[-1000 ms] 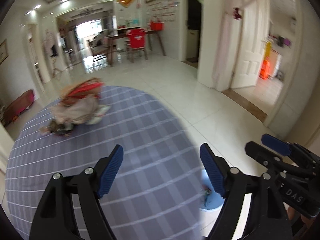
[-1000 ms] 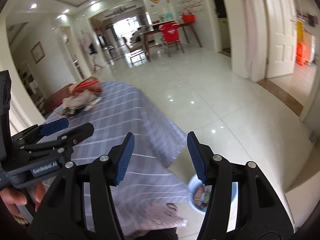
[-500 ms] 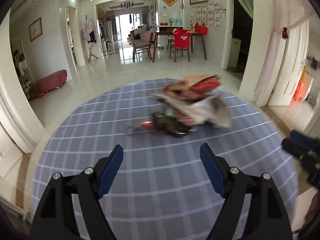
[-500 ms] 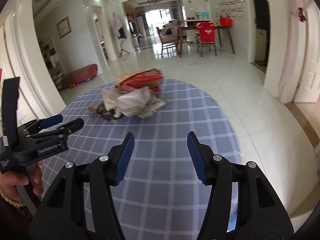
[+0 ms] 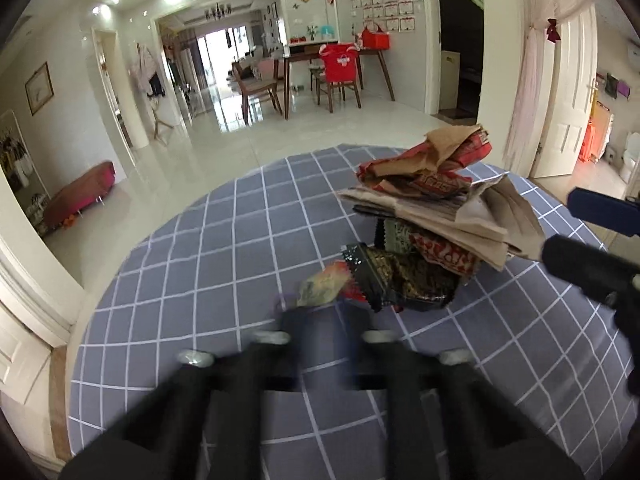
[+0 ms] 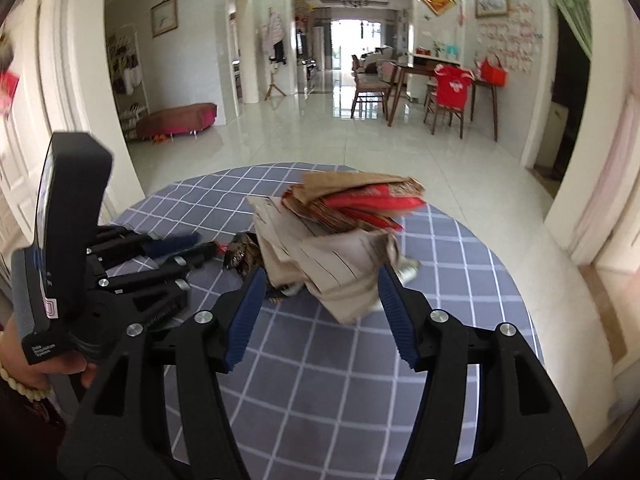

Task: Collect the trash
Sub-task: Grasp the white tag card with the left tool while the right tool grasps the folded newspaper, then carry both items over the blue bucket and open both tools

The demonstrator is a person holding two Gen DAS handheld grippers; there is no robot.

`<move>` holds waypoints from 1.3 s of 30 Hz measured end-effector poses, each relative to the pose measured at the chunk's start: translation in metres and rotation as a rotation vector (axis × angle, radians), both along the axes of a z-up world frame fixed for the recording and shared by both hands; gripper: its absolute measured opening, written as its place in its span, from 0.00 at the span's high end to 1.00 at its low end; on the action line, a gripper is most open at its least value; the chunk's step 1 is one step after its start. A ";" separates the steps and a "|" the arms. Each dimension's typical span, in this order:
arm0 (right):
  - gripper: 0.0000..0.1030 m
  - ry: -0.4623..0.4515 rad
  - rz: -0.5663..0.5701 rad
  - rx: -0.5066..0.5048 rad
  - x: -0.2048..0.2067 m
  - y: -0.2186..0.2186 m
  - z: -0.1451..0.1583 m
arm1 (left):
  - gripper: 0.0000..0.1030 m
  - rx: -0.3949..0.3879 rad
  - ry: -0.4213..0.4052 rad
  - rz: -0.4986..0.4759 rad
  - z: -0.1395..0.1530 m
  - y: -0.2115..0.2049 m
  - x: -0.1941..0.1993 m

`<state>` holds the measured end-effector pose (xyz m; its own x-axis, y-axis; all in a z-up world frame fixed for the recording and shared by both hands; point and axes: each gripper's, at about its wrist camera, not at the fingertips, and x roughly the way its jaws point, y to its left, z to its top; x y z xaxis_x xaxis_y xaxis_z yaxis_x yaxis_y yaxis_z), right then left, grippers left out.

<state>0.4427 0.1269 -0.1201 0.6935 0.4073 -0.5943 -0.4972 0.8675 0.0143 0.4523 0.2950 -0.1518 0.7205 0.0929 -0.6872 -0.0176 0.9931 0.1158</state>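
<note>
since a second ago both views have swung off the floor and onto the trash pile [image 5: 436,216], which now sits on the checked bench [image 5: 200,264] just ahead of both claws. the left claw [image 5: 324,320] has just been snapping closed; its tips are blurred, right against a small yellowish wrapper [image 5: 322,288] at the pile's near edge, though a real grip i cannot tell. the right claw [image 6: 320,296] has just been opening a little and stands open, a crumpled paper bag [image 6: 332,264] between its pads, not yet squeezed. judging by this, pickup is only starting.
</note>
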 end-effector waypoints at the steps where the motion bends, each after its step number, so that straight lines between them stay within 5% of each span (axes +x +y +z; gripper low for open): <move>1: 0.43 0.004 0.014 -0.022 0.003 0.007 -0.003 | 1.00 0.000 -0.009 0.011 0.002 0.002 -0.002; 6: 0.43 -0.016 0.045 -0.146 0.017 0.037 -0.016 | 1.00 -0.076 -0.030 0.036 0.012 0.016 -0.016; 9: 0.76 -0.011 0.041 -0.185 0.028 0.044 -0.020 | 1.00 -0.096 -0.043 0.050 0.018 0.022 -0.030; 13: 0.91 -0.003 0.062 -0.196 0.030 0.050 -0.019 | 1.00 -0.119 -0.070 0.057 0.030 0.023 -0.044; 28: 0.97 -0.015 0.127 0.020 -0.056 0.006 0.064 | 1.00 -0.193 -0.176 0.038 0.085 0.002 -0.117; 39: 0.97 -0.025 0.088 0.134 -0.105 -0.070 0.092 | 1.00 -0.187 -0.208 -0.042 0.111 -0.065 -0.156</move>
<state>0.3380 0.0568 -0.0278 0.6658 0.5412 -0.5135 -0.5727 0.8119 0.1132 0.2964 0.2303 -0.0409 0.8484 -0.0543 -0.5266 0.0199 0.9973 -0.0708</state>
